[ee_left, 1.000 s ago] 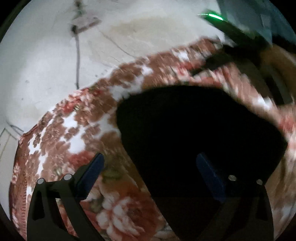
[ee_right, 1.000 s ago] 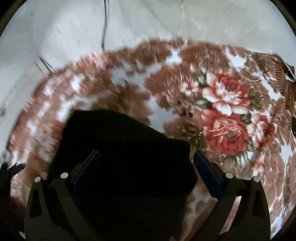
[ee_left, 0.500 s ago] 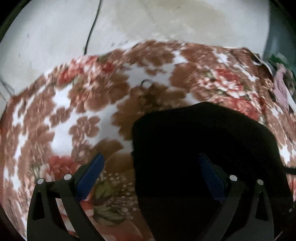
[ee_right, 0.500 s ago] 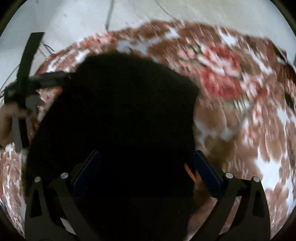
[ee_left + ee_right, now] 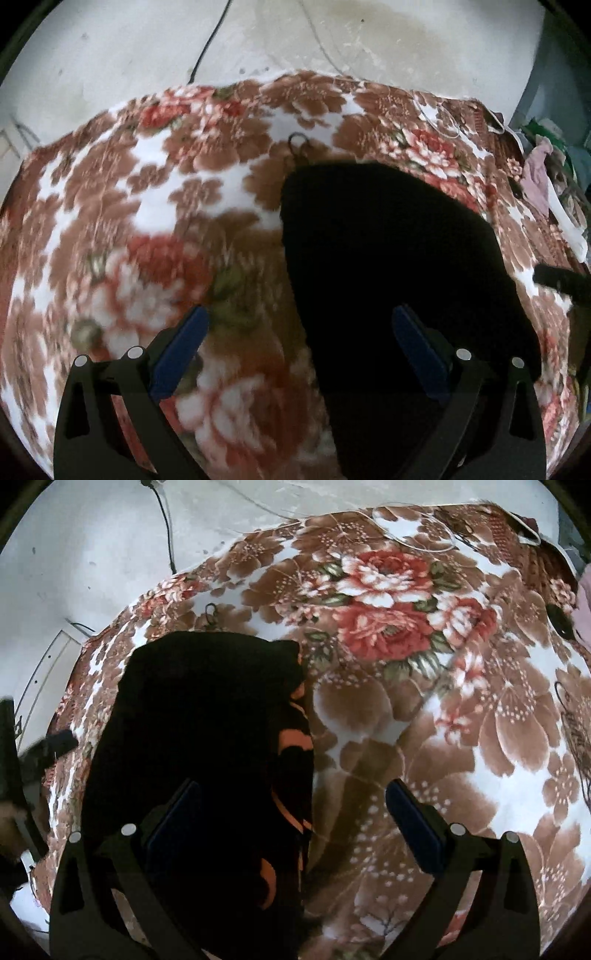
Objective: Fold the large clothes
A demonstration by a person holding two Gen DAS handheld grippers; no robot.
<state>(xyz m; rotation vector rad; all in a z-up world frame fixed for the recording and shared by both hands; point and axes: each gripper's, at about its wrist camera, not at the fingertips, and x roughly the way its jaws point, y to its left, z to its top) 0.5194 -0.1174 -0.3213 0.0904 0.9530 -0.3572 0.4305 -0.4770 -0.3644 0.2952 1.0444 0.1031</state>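
- Compared with the frame half a second ago, the left wrist view has drawn slightly back: the black garment (image 5: 391,266) now shows its far edge entire, and more of the pale floor (image 5: 110,55) lies beyond the floral blanket (image 5: 155,192).
- Left wrist view: the left gripper (image 5: 301,343) is held above the blanket, pointing forward and down, its jaws spread wide with nothing between them. The left blue pad (image 5: 181,350) hangs over the flower print; the right pad hangs over the garment's left part. The garment lies flat on the blanket, right of centre. A small dark ring (image 5: 296,140) lies on the blanket just beyond the garment's far corner. A heap of mixed clothes (image 5: 546,173) sits at the blanket's right edge. A dark bar at the far right edge may be part of the other tool; this cannot be told.
- Right wrist view: against the blurred earlier frame, the picture is now sharp and the garment (image 5: 199,738) is seen lying left of centre, with an orange pattern (image 5: 291,738) showing along its right border. The right gripper (image 5: 291,812) is likewise released, jaws wide apart and empty, poised over the garment's right edge: the left pad over black cloth, the right pad over the blanket (image 5: 461,709). The left gripper (image 5: 48,746) shows at the left margin, beside the garment's left edge.
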